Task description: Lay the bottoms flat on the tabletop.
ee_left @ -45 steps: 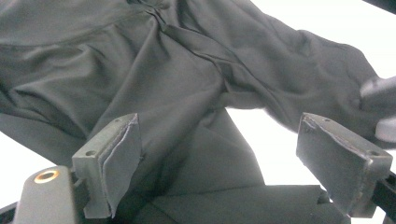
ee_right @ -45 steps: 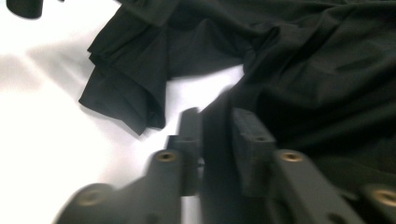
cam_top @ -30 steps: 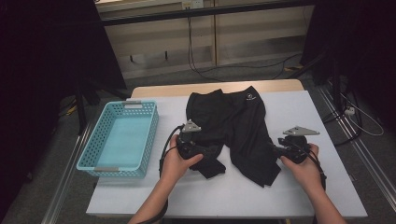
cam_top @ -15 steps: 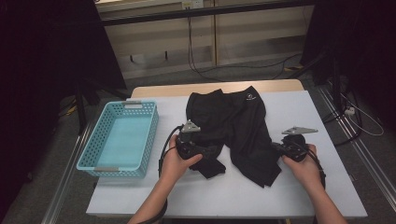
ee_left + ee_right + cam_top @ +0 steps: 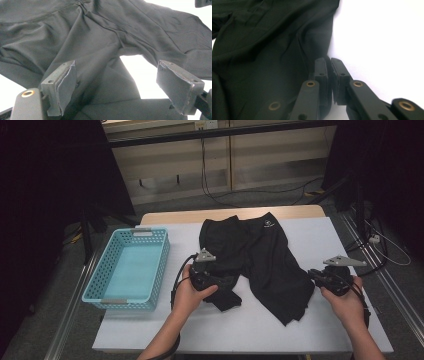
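A black garment with a small white logo lies spread on the white table. My left gripper rests at its left leg. In the left gripper view its jaws stand wide open over the fabric, and the pads do not press on it. My right gripper is at the garment's right edge. In the right gripper view its jaws are nearly together, pinching the hem of the dark cloth. These jaws closed and have just eased apart slightly, with the fabric still between them.
A light blue plastic basket stands on the table's left side, with nothing in it. White table surface lies bare in front of the garment and to its right. Cables trail on the floor beyond the table's far edge.
My right gripper has shifted to the right, away from the garment's middle, with the hem at its tips. The left hand and gripper have stayed put.
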`<act>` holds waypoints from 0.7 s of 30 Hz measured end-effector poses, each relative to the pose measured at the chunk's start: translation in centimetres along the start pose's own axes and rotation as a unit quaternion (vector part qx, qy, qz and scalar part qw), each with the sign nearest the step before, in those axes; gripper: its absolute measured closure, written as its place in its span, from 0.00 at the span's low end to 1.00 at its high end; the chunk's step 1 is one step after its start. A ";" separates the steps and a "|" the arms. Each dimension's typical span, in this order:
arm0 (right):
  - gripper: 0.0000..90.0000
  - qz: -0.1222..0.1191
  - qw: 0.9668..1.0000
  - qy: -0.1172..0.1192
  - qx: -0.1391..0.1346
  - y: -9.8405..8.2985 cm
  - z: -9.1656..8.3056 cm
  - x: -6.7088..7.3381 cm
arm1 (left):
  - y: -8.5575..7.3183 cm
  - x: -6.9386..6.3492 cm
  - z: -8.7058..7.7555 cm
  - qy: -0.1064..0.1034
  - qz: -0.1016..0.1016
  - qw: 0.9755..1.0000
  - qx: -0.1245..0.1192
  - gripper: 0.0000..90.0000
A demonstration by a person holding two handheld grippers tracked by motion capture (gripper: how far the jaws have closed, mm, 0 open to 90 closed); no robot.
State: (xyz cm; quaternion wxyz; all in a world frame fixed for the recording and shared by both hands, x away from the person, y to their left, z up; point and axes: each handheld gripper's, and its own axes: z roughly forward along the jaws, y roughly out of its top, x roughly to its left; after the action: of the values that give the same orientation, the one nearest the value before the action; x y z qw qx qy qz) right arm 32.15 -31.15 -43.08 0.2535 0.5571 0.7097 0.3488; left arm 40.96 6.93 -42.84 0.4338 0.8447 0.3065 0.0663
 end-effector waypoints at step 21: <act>0.72 -0.146 0.978 0.146 0.041 -0.2 2.1 11.7 | -0.1 0.0 -0.2 0.001 0.005 1.000 0.000 0.19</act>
State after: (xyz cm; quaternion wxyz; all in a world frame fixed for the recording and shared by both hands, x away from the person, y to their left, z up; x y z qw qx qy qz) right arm 30.68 -19.40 -44.17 0.1727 0.4001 0.8266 0.3562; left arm 40.79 7.09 -42.84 0.4328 0.8463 0.3028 0.0693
